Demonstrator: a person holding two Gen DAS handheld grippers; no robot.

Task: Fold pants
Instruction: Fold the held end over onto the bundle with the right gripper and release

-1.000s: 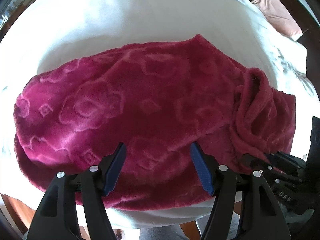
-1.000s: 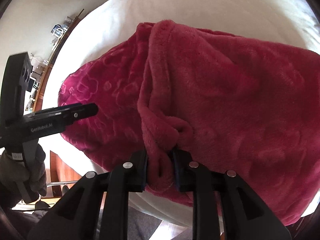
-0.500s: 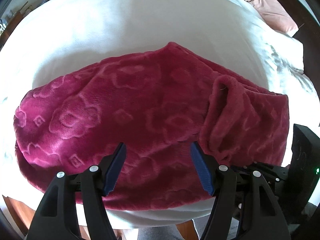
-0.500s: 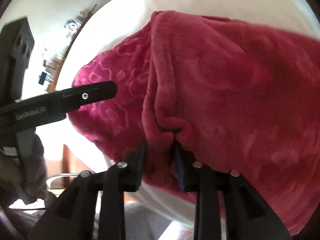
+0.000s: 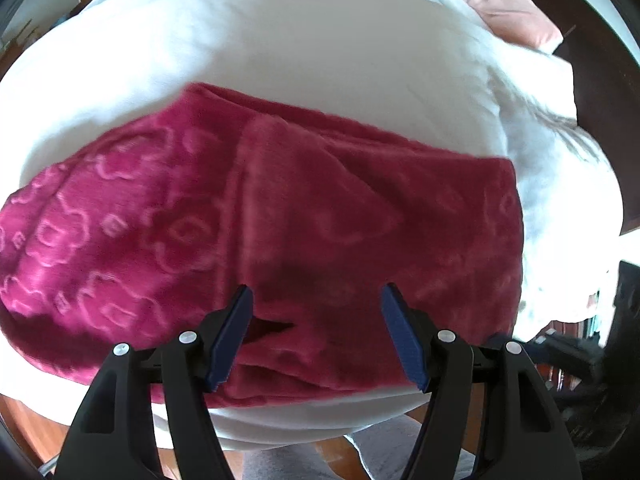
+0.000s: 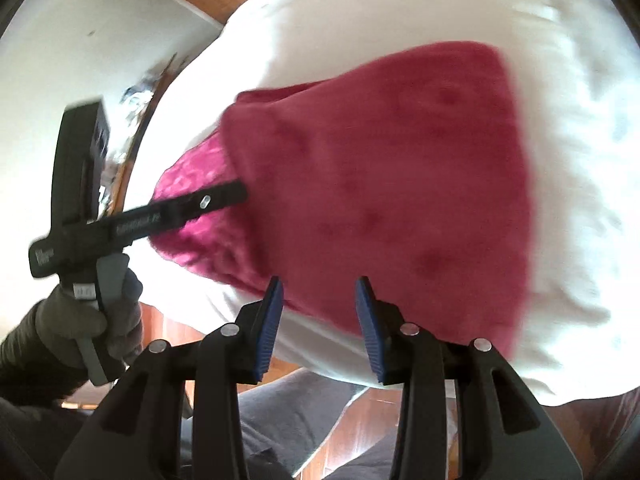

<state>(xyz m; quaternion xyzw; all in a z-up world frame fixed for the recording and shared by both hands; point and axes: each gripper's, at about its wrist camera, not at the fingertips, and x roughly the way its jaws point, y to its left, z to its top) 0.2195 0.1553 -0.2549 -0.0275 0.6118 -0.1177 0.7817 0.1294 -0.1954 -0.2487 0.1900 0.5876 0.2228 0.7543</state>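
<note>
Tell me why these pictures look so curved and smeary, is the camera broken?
Not broken: both views are fisheye, so the white bed bulges round with dark corners. The left wrist view is slightly soft, with the red pants still showing their pattern; the right wrist view is motion-blurred, smearing the pants and washing out the bedding.

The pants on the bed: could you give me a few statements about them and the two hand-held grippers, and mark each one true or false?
1. The pants are dark red with an embossed pattern. True.
2. The right hand-held gripper is clamped on the fabric. False: its fingers stand open and hold nothing.
3. The pants lie on a white bed cover. True.
4. The left hand-held gripper is shut. False: its blue-padded fingers stand wide apart over the near edge of the pants.
5. A pink pillow lies at the far end of the bed. True.
</note>
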